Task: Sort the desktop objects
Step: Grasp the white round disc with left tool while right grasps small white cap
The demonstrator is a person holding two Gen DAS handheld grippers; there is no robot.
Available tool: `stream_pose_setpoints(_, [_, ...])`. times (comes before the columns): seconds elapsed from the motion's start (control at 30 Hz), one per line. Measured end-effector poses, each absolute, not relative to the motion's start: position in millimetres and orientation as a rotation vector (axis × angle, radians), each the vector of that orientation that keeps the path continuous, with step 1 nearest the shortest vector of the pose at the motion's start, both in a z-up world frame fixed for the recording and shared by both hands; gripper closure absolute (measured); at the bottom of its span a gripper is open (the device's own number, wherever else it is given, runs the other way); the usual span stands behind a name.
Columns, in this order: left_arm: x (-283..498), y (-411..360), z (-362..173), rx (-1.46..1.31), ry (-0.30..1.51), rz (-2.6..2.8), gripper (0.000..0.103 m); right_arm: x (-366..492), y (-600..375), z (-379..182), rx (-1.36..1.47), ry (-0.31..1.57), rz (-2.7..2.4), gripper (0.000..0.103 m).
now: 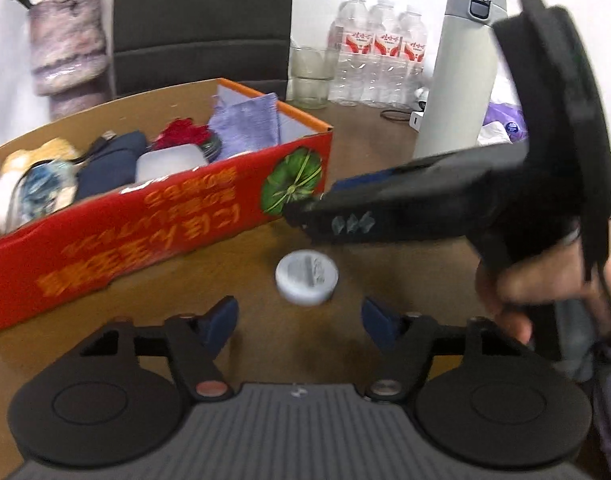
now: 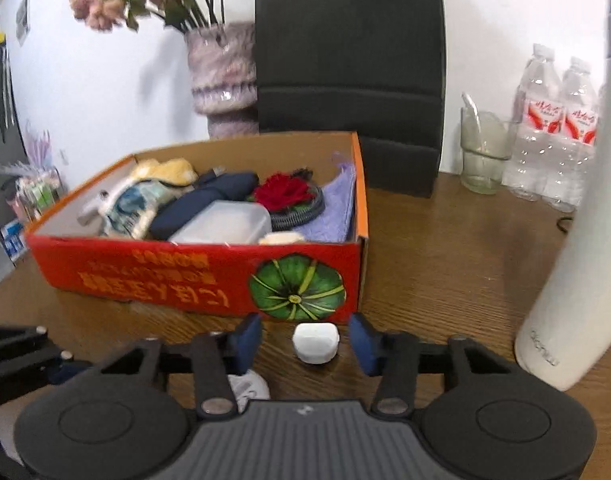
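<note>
**Reaching over two small white items beside the box**

Hovering above the brown wooden table (image 1: 385,120), the left gripper (image 1: 299,318) stands open and empty, a round pale-grey cap (image 1: 307,282) lying on the table just ahead of its blue pads. The right gripper (image 2: 305,338) is open too, a small white rounded case (image 2: 316,341) sitting between its fingers, untouched. In the left wrist view it crosses as a blurred dark shape, hiding part of the tall white insulated bottle (image 1: 461,76). The red cardboard box (image 2: 209,276) holds jumbled items, partly overlapping and hard to separate. A white object under the right gripper is mostly hidden.
</note>
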State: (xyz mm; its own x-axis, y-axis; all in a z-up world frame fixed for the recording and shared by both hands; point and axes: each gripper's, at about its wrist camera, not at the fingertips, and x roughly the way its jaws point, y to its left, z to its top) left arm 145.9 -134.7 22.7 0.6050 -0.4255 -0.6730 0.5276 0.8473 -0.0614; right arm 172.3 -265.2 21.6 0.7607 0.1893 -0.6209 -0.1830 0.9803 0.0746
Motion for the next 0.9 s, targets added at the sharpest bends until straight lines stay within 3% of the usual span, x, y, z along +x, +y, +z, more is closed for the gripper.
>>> stream_pose_setpoints(0.03, [151.7, -137.3, 21.4, 0.153, 0.739, -0.554, 0.042, 175.6, -264.5, 18.0, 0.001, 0.688, 0.195, 0.075])
stream_pose_setpoints(0.07, [157.1, -140.4, 20.0, 0.157, 0.742, -0.553, 0.049, 177.1, -265.1, 15.1, -0.001, 0.693, 0.194, 0.077])
stream_pose_setpoints(0.27, [172.9, -150.2, 12.3, 0.166, 0.737, -0.559, 0.062, 172.5, -276.9, 11.4, 0.048, 0.673, 0.214, 0.077])
stream_pose_setpoints(0.47, [163.0, -143.1, 13.5, 0.154, 0.724, -0.541, 0.063, 168.5, -287.2, 14.2, 0.048, 0.637, 0.203, 0.076])
stream_pose_setpoints(0.9, [119.6, -54.1, 45.2, 0.023, 0.696, -0.330, 0.063, 170.9, -278.5, 4.0, 0.044, 0.654, 0.207, 0.074])
